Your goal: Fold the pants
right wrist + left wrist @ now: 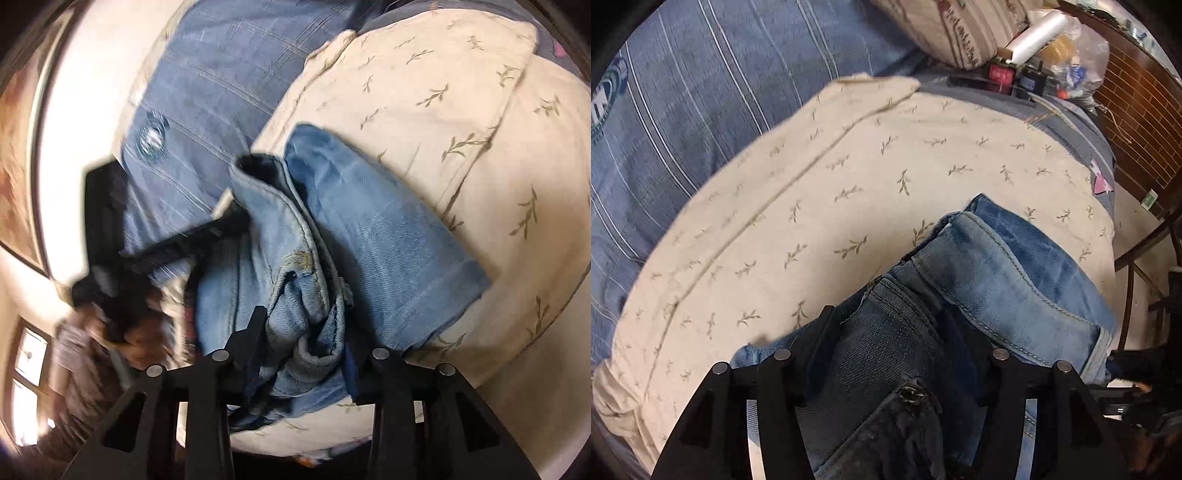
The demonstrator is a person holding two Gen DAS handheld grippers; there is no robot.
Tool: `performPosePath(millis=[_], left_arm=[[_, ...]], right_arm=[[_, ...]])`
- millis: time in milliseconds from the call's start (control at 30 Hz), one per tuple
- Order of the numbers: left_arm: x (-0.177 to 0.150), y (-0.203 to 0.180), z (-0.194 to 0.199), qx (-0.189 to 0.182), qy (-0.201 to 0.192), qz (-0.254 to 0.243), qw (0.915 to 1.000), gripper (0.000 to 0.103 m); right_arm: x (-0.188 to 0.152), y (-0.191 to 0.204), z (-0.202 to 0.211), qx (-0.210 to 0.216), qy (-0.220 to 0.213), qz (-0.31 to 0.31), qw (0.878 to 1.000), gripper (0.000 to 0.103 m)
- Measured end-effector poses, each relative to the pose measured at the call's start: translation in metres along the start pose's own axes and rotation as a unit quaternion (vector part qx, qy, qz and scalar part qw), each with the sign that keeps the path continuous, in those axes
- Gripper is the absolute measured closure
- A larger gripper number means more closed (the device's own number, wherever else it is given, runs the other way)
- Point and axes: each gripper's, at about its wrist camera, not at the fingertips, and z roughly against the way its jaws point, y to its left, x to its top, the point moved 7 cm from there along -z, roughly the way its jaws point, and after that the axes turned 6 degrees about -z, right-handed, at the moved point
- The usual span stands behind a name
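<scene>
Both wrist views look down closely, sharing the jeans (979,288)

One pair of jeans (990,291), bunched. One cream cloth (849,177) with a leaf print. One blue striped bedcover (701,92). One striped pillow (953,33). One clear plastic bag (1071,55) of small items. Two grippers: the left gripper (901,354) and the right gripper (303,350), each with two fingers.
</scene>
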Motion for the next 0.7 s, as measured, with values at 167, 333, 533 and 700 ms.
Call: performPosePath(millis=[167,333,533,700], left_arm=[[-0.004,0.01,0.036,0.005,-0.01,0.004,0.9999,0.043],[-0.005,0.016,0.049,0.059,-0.017,-0.005,0.9981,0.041],[-0.005,0.009,0.045,0.069,-0.011,-0.014,0.9974,0.041],[-0.002,0.008,0.045,0.071,-0.006,-0.017,0.9973,0.041]], right_arm=[[-0.001,0.015,0.021,0.011,-0.027,0.021,0.999,0.03],[-0.001,0.011,0.017,0.014,-0.024,0.015,0.999,0.029],[-0.002,0.019,0.01,0.009,-0.016,0.019,1.0,0.028],[-0.004,0.02,0.008,0.008,-0.015,0.019,1.0,0.027]])
